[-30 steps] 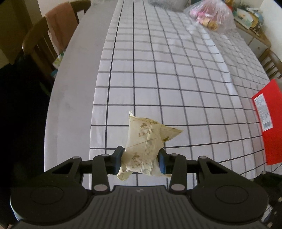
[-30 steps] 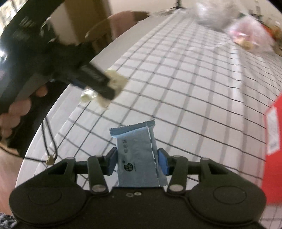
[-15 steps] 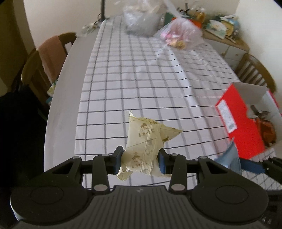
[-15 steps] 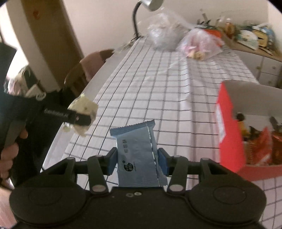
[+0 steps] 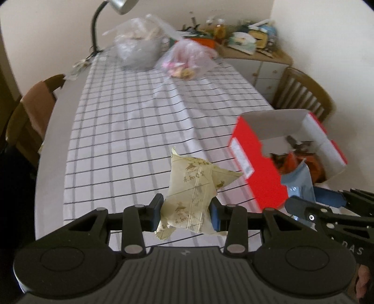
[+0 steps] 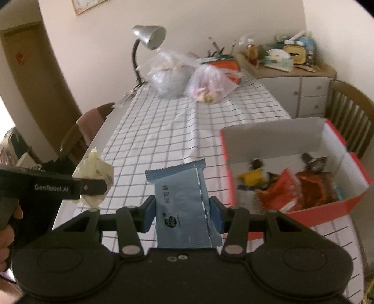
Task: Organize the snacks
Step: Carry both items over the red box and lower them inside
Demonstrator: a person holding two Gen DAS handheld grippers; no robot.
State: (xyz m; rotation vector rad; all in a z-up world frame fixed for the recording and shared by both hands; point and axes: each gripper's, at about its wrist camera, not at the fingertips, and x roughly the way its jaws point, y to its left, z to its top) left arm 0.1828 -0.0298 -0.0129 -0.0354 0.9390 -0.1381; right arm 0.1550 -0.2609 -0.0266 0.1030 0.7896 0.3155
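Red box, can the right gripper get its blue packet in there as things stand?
Probably yes. The red box is open on top with its flap up at the back, and nothing lies between it and the right gripper, which clamps the blue packet.

The left wrist view is taken from behind the left gripper, looking steeply down along its fingers over the long table covered in a white black-checked cloth. The right wrist view is taken likewise from behind the right gripper, held above the same table. Shared by both views are the open red cardboard box seen close by, the silver gooseneck desk lamp and the clear plastic bags at the far end. Each gripper is caught at the other view's edge.
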